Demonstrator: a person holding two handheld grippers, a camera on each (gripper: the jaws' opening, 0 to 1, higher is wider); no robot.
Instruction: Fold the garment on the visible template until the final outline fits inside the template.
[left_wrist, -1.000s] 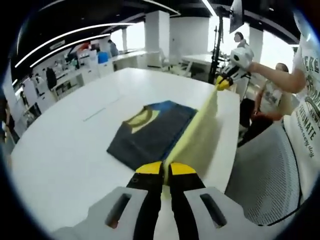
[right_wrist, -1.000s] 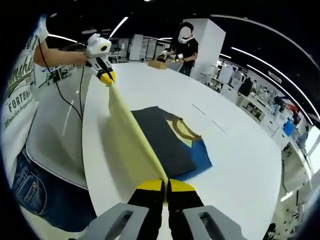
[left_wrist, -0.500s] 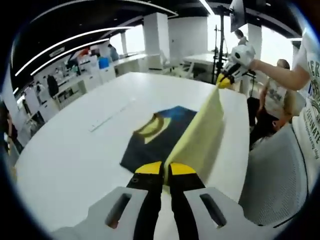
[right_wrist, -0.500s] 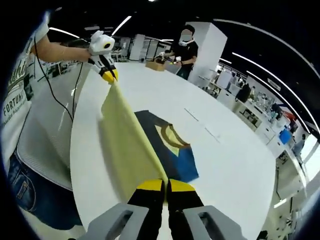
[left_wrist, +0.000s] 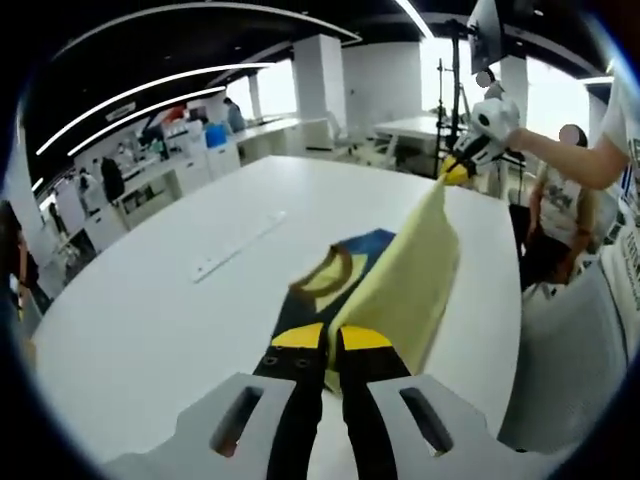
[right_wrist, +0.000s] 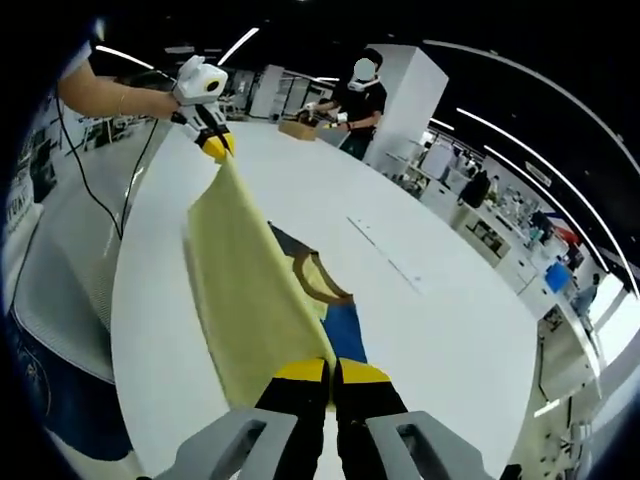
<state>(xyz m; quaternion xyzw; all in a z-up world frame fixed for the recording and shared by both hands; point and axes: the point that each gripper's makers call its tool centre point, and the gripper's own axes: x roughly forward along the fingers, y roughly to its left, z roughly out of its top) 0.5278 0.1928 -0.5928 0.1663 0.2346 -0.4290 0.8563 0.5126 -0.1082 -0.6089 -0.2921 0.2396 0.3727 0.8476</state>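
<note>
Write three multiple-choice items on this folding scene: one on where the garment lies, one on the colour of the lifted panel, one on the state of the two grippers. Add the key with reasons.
1. Where does the garment lie?
A. On the white table
B. On a chair
C. On the floor

2. What colour is the lifted panel stretched between the grippers?
A. Red
B. Pale yellow
C. Black

3. How do the left gripper and right gripper stand?
A. Both open, clear of the cloth
B. One open, one shut
C. Both shut on the cloth edge

Key: 1 A, the dark and blue part with its collar rests flat on the white tabletop. 2 B, the raised sheet is pale yellow in both views. 3 C, each view shows its yellow-tipped jaws closed together with the yellow cloth running out from between them.
</note>
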